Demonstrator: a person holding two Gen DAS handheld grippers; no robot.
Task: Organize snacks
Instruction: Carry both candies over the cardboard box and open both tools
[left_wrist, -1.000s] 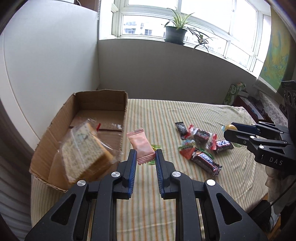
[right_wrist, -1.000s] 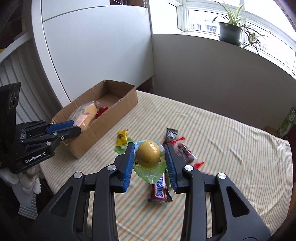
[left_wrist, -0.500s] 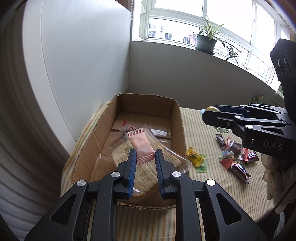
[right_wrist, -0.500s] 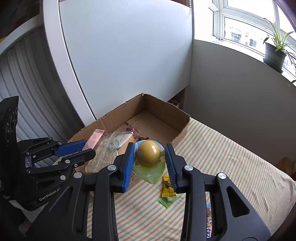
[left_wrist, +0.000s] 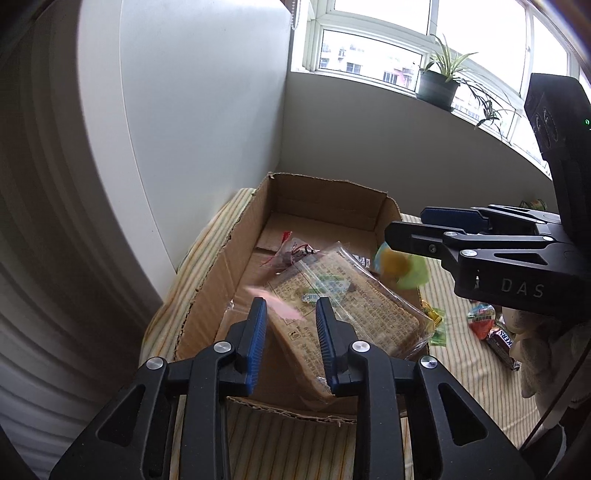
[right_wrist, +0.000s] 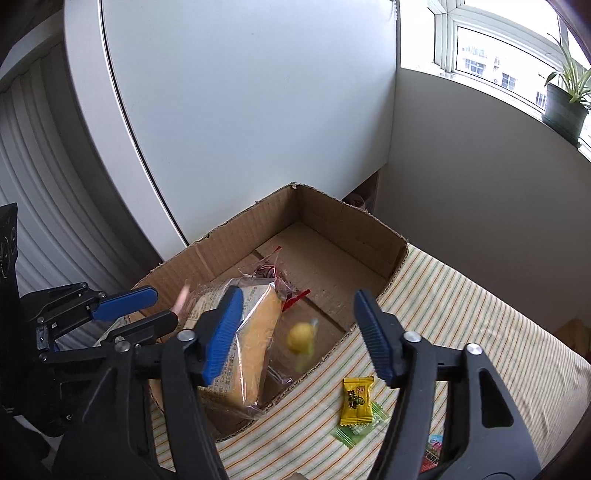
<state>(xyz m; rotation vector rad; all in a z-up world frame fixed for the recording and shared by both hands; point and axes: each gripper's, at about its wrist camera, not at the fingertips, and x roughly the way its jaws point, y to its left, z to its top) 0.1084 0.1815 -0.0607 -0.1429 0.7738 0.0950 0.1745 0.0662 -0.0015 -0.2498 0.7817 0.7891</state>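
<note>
Cardboard forms the one open box (right_wrist: 325, 236) that stands at the corner of a striped cloth (right_wrist: 461, 306), close to a white panel (right_wrist: 240, 92). One large clear-wrapped pack of crackers (left_wrist: 354, 306) is seen lying tilted inside it, and one small clear wrapper with red ends (left_wrist: 291, 251) is seen on the box floor behind the pack.

Two grippers are held above the box. The left gripper (left_wrist: 290, 314) is seen with its jaws opening and only narrowly parted; one pink sachet (left_wrist: 280, 302), blurred, is caught loose between and just above the blue pads (left_wrist: 256, 332), which do not press on it. The right gripper (right_wrist: 295, 306) is seen with its jaws opening and already wide; one yellow ball in a green wrapper (right_wrist: 301, 338), blurred, is caught in the gap between them over the box's near corner, untouched by either pad.

On the cloth outside the box, one yellow candy (right_wrist: 356, 397) is seen lying on one green wrapper (right_wrist: 360, 428), just beside the box's long wall. Farther along the cloth, a small heap of snacks is partly hidden behind the right gripper: one red-and-green packet (left_wrist: 480, 321) and one dark chocolate bar (left_wrist: 502, 343) can be made out; the rest cannot be counted. One potted plant (left_wrist: 439, 85) is seen on the window sill.
</note>
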